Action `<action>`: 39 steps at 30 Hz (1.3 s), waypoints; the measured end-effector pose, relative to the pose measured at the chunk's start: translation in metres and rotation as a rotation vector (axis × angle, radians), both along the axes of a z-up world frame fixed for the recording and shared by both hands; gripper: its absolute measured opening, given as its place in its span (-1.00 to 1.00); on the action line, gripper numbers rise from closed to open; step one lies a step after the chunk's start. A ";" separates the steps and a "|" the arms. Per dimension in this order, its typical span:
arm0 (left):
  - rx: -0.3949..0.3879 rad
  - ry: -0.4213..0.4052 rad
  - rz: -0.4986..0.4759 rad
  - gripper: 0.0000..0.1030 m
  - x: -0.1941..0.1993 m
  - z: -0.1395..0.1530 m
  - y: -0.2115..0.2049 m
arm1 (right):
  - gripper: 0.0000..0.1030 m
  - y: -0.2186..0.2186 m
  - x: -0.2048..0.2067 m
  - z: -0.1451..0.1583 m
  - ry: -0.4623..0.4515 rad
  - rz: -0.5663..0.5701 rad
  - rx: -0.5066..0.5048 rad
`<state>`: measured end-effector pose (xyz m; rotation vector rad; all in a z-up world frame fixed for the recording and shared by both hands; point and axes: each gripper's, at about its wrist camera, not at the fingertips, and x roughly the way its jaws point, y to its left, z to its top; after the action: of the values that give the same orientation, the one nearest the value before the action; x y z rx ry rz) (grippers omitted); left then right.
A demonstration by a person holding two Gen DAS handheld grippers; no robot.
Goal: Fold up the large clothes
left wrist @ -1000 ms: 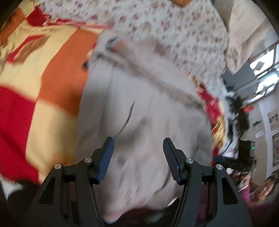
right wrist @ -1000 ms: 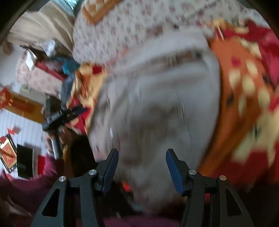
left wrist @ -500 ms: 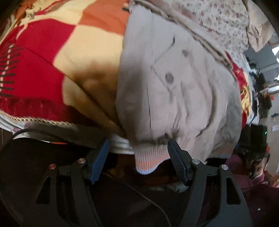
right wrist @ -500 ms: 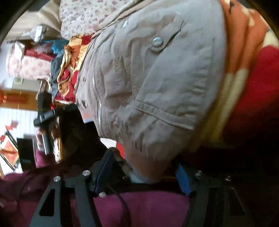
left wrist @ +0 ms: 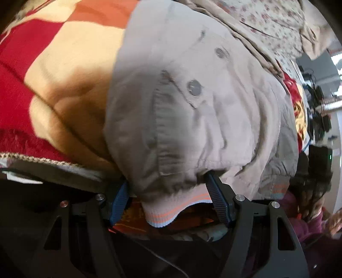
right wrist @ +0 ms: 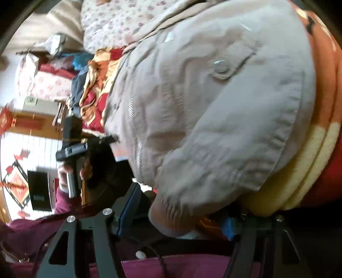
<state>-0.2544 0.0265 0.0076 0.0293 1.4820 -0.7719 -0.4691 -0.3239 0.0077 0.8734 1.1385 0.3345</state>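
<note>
The left gripper (left wrist: pixel 168 198) stands with jaws wide, the beige jacket (left wrist: pixel 192 102) and its striped hem (left wrist: pixel 171 211) hanging between them over the edge of the red and cream blanket (left wrist: pixel 53 70). The right gripper (right wrist: pixel 177 216) is likewise spread, straddling the jacket's hem corner; the floral sheet (right wrist: pixel 119 19) lies beyond.

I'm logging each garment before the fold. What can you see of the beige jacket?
The beige jacket looks like thin woven cotton, wrinkled, with snap-buttoned pocket flaps, a metal front zipper and a ribbed hem striped orange and pale blue. It lies front up on the red, orange and cream blanket, its hem hanging over the edge. The left gripper and right gripper straddle the hem, still open.
</note>
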 end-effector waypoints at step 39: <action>-0.245 -0.184 0.029 -0.73 0.001 0.136 -0.004 | -0.68 -0.054 0.039 0.141 -0.487 -0.097 -0.082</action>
<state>-0.2534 0.0230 0.1434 -0.1040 1.2042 -0.8986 -0.4301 -0.3779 0.1491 0.7201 0.6521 0.3914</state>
